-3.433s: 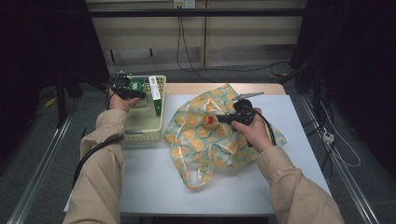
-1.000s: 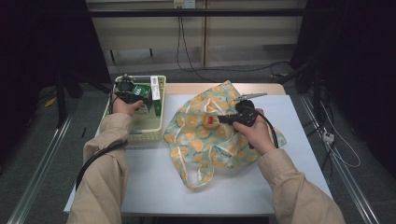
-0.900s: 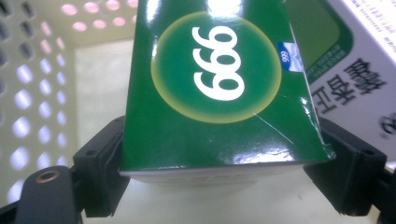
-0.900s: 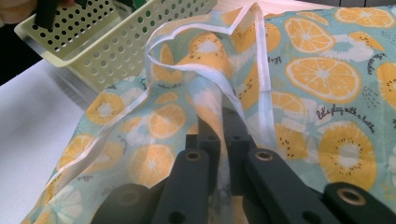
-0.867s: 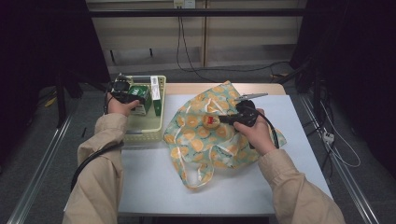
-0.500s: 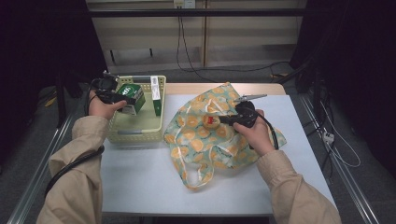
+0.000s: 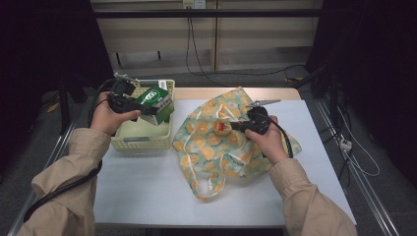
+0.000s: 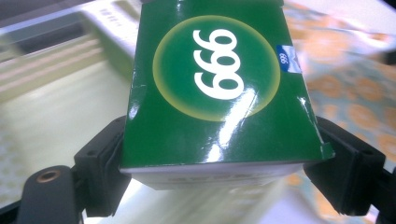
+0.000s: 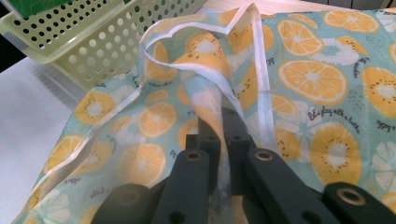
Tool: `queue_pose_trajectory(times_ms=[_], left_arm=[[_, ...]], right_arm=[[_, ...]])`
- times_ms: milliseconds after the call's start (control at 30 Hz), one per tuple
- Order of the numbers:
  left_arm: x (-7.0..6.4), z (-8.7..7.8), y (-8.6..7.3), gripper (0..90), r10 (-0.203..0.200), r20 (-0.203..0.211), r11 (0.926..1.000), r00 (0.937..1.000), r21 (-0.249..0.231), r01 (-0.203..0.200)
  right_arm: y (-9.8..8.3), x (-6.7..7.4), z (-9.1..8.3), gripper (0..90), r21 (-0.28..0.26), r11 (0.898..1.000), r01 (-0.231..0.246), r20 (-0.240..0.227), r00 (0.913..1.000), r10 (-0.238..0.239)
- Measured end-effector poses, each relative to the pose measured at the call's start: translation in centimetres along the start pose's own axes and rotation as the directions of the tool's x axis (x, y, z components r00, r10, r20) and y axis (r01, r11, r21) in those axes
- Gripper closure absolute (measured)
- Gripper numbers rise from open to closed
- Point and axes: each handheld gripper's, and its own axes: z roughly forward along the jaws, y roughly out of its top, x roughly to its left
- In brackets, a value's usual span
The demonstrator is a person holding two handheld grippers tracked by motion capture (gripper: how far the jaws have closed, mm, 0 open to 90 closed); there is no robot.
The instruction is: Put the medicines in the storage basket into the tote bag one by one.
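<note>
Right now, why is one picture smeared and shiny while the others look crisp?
Left gripper view: the green box is sharp but streaked with white glare, and everything behind it is smeared. Right gripper view: the fruit-print bag is crisp and evenly lit. High view: bright table, black surroundings.

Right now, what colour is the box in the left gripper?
Glossy green box with a yellow-ringed circle and white 999 print; clearest in the left gripper view.

Left tool (image 7: 142, 108) clamped wide, right tool (image 7: 235, 126) pinched shut
</note>
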Motion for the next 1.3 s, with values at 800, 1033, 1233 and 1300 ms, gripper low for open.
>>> queue_pose_trajectory(times_ms=[800, 1033, 1233, 1300], left_arm=[[-9.3, 4.2, 0.0, 16.0, 0.209, 0.198, 0.9763, 0.9578, 0.015, -0.216], [-11.5, 6.9, -1.1, 16.0, 0.243, 0.246, 0.9634, 0.9382, 0.051, -0.263], [-12.7, 9.8, -2.0, 16.0, 0.247, 0.270, 0.9552, 0.9306, 0.094, -0.281], [-12.9, 10.7, -2.1, 16.0, 0.254, 0.271, 0.9506, 0.9284, 0.107, -0.291]], right_arm=[[0.0, 0.6, -0.4, 89.2, -0.006, 1.000, 0.016, -0.001, 0.9999, -0.016], [0.1, 0.6, -0.7, 89.2, -0.010, 1.000, 0.018, -0.003, 0.9998, -0.018], [0.3, 0.8, -1.0, 89.2, -0.017, 1.000, 0.023, -0.007, 0.9997, -0.023], [0.4, 0.9, -1.2, 89.2, -0.018, 1.000, 0.022, -0.008, 0.9997, -0.022]])
